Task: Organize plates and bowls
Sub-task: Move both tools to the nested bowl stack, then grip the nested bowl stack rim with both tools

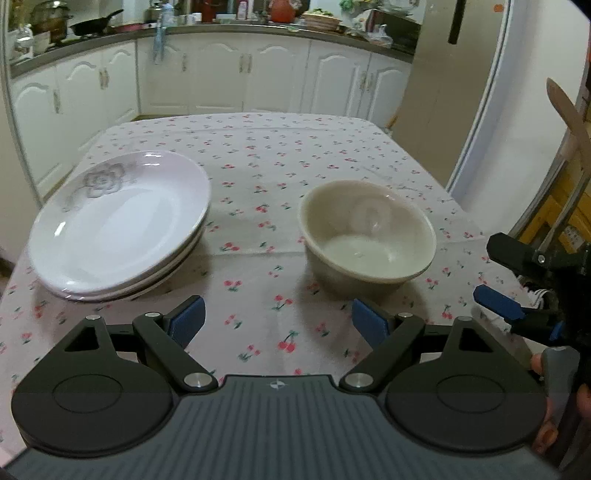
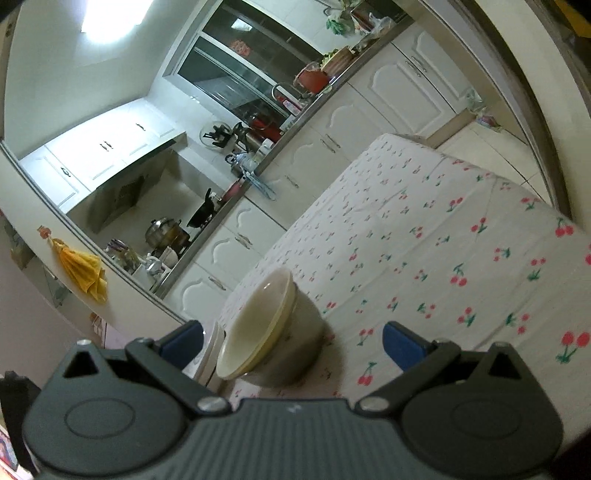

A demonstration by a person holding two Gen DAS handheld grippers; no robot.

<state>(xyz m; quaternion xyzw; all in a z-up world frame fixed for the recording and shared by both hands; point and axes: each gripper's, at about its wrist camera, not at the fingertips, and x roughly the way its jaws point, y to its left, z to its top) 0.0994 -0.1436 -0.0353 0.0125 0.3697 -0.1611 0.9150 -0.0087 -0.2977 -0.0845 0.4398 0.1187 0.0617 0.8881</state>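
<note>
A stack of white plates with a grey flower print sits on the left of the cherry-print tablecloth. A cream bowl, apparently two nested, stands to its right. My left gripper is open and empty, just in front of and between them. My right gripper shows at the right edge, open, to the right of the bowl. In the tilted right wrist view the bowl stands just ahead of the open right gripper, and a plate edge shows beyond it.
White kitchen cabinets and a cluttered counter run behind the table. A fridge stands at the back right. A wooden chair back is at the right edge. The table's right edge drops to the floor.
</note>
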